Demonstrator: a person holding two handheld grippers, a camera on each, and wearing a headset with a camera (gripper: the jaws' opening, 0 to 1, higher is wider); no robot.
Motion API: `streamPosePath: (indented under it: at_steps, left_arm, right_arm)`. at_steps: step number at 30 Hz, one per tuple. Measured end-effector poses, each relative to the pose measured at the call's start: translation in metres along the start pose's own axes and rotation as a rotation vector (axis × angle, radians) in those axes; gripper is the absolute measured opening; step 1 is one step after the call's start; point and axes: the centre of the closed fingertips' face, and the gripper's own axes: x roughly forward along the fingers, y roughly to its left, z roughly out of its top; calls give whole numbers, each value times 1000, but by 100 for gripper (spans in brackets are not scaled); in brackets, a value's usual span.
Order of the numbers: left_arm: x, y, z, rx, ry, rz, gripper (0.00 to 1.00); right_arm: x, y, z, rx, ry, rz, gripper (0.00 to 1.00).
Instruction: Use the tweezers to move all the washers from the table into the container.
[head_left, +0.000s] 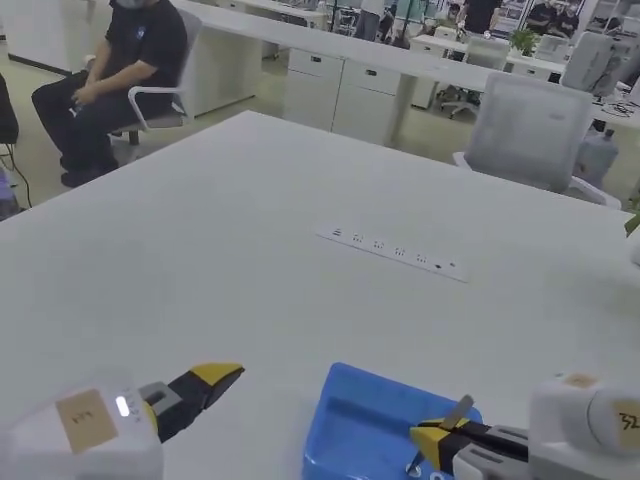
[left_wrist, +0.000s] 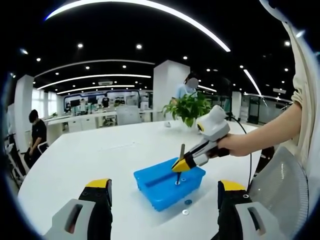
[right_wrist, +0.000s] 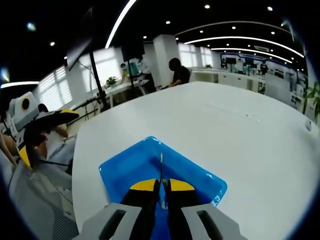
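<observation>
Head view: The left gripper (head_left: 205, 385) sits low, apart from the blue container (head_left: 365, 420) and level with its left edge. Its yellow-tipped jaws point toward the far side of the white table (head_left: 250, 230). From this angle I cannot tell how far they are apart. The right gripper (head_left: 435, 440) is over the container's right half, jaws pressed onto the tweezers (head_left: 455, 412). The tweezers stand tilted, lower end inside the container. A power strip (head_left: 395, 250) lies on the table well beyond both tools. A seated person (head_left: 110, 70) and a grey chair (head_left: 535, 130) are past the table's edge.

Left gripper view: This gripper's own jaws are spread wide, with nothing between them. The container lies straight ahead between them, and the right gripper reaches over it from the right. The tweezers point down into it. A small ring (left_wrist: 177, 182) shows at their tip on the container floor; whether it is pinched cannot be told. The first washer (left_wrist: 188, 202) and the second washer (left_wrist: 185, 212) lie on the table just beside the container wall nearest these jaws. A potted plant (left_wrist: 187, 107) stands beyond the right gripper.

Right gripper view: This gripper's own jaws are closed on the tweezers, which run forward from them over the container interior. The left gripper appears well off to the left.
</observation>
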Motion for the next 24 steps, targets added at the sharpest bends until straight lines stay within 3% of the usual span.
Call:
streamPosePath:
  at_steps: [14, 24]
  left_arm:
    - [0, 1, 1, -2, -5, 1, 89]
    - [0, 0, 0, 3, -2, -1, 89]
  right_arm:
    - [-24, 16, 27, 10, -100, 12, 4]
    - [-42, 40, 38, 28, -164, 58, 4]
